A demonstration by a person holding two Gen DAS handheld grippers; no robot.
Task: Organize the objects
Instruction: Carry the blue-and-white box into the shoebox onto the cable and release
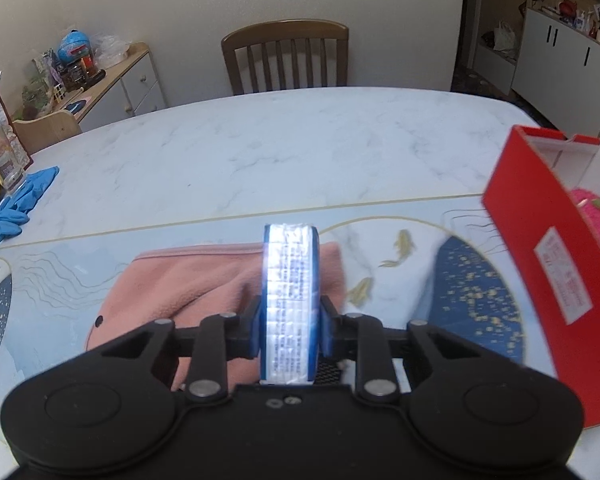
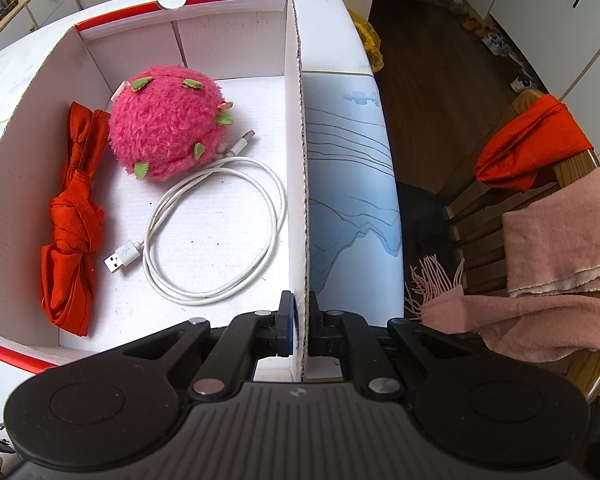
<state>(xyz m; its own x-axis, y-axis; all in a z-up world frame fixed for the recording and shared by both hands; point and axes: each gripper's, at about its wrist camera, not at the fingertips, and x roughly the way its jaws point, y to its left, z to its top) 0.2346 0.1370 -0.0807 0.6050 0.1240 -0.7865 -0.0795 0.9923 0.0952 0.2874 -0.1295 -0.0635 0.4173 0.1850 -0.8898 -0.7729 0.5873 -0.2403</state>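
My left gripper is shut on a blue-edged packet with shiny white printed wrap, held upright above a pink fleece cloth on the table mat. The red cardboard box stands to its right. In the right wrist view my right gripper is shut on the right wall of that box. Inside the box lie a pink fuzzy ball with green leaf patches, a coiled white USB cable and a knotted red cloth.
A marble-pattern table carries blue gloves at its left edge. A wooden chair stands behind it. Another chair at the right holds a pink scarf and a red cloth.
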